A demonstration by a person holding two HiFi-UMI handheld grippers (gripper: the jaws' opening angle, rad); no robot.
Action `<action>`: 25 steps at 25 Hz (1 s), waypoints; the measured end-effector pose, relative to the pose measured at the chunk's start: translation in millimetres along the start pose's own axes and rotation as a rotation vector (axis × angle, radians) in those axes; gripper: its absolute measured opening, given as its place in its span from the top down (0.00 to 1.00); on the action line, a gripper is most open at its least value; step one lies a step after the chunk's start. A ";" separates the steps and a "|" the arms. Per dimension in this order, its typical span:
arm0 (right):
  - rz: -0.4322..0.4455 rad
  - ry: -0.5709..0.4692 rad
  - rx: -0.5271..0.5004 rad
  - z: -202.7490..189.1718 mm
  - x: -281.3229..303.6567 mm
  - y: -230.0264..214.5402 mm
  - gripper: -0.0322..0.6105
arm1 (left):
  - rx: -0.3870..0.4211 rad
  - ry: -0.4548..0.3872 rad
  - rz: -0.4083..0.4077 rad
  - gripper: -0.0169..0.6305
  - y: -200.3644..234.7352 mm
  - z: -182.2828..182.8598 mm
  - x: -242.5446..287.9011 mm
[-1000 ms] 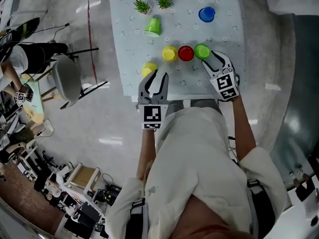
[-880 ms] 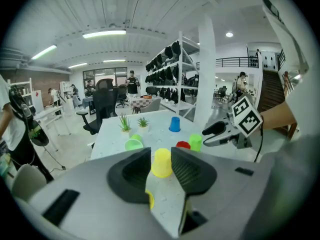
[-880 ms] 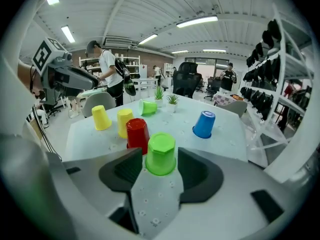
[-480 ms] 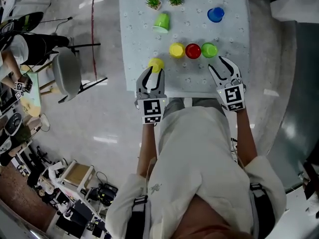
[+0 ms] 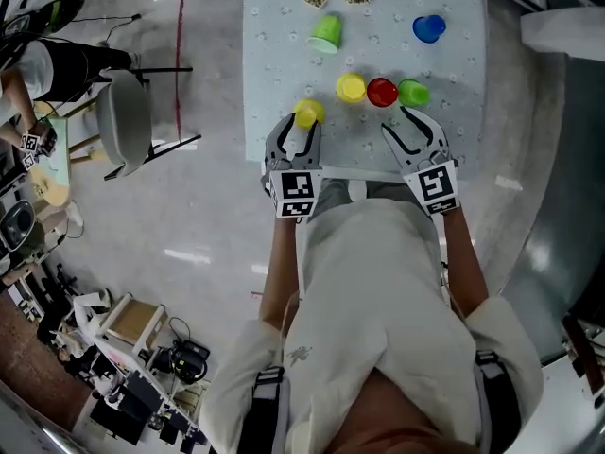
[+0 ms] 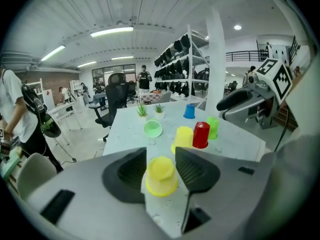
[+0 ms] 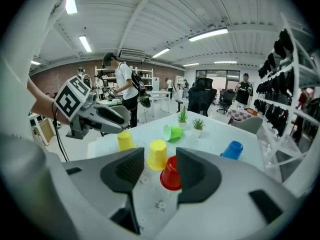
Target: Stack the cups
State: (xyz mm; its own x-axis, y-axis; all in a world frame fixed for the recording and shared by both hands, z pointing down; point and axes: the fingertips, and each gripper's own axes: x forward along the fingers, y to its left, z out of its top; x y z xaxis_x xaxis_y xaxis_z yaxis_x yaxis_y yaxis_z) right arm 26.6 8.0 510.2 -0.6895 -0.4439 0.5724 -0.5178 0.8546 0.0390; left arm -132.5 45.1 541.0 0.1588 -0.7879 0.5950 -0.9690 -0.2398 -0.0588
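The upturned yellow plastic cup (image 6: 161, 175) stands near the pale speckled desk's (image 5: 454, 112) 7 o'clock corner. It is between the jaws of the left tongs (image 5: 299, 130), which have just been opening and are released, clear of it. At its 2 o'clock stand a second yellow cup (image 5: 351, 88), a red cup (image 5: 382, 92) and a green cup (image 5: 412, 92). The right tongs (image 5: 408, 126), whose jaws have just been closing a little, gape empty.

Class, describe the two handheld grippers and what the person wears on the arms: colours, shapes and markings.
Both the left gripper and the right gripper are pale grey shells with two curved jaws lined with black ribbed pads. Each carries a white cube with black square markers. The person wears a loose cream top.
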 end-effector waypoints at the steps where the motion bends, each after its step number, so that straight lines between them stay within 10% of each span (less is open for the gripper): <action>1: 0.008 -0.001 -0.003 1.8 3.2 3.5 0.64 | -0.005 0.007 -0.004 0.68 -0.1 -3.7 1.6; 25: 0.057 0.012 0.031 -5.6 5.3 38.8 0.66 | 0.004 0.084 -0.026 0.60 -3.9 -52.3 37.3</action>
State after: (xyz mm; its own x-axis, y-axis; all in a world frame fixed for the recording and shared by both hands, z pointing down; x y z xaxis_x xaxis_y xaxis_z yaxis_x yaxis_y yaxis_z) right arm 5.7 40.3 519.3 -0.7126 -0.3910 0.5825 -0.4934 0.8696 -0.0198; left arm -132.6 46.4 605.3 0.1675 -0.7311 0.6613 -0.9640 -0.2620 -0.0455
